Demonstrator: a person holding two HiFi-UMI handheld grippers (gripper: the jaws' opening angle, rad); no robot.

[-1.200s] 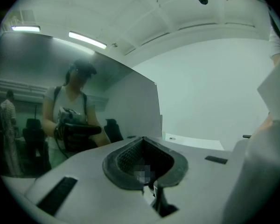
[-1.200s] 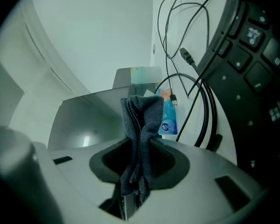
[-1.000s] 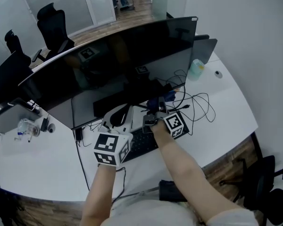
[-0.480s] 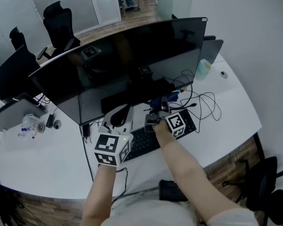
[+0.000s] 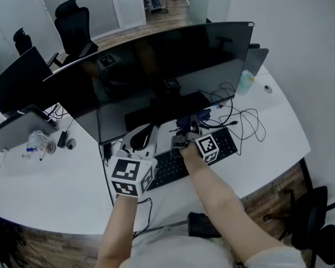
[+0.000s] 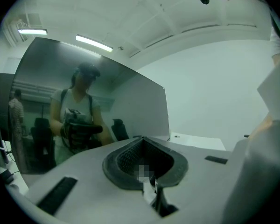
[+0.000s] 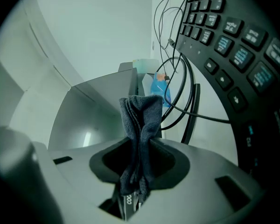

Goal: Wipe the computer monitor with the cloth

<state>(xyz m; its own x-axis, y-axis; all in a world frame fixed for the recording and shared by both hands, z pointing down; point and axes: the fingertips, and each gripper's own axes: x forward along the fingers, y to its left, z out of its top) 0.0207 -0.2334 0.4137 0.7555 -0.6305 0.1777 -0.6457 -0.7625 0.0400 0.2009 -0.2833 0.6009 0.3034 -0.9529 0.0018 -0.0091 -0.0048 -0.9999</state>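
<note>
Hardly anything moved: both grippers stay over the keyboard point(image 5: 176, 169).
Right gripper point(image 7: 130, 197) jaws clamp the dark cloth point(image 7: 141, 125); left gripper point(image 6: 150, 192) jaws are together, empty. Wiping seems not begun: the cloth must next rise to the monitor point(image 5: 156, 77).

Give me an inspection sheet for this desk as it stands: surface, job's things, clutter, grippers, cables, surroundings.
Surface: white curved desk, bare at the near right.
Job's things: monitor upright, screen dark; cloth dark grey, folded, not touching the screen.
Clutter: keyboard under the monitor; bottle at the monitor's right end; laptop behind it.
Grippers: left gripper jaws together, nothing between; right gripper clamped on the cloth, over the keyboard.
Cables: black cables loose right of the keyboard.
Surroundings: office chair, second monitor, wooden floor.
</note>
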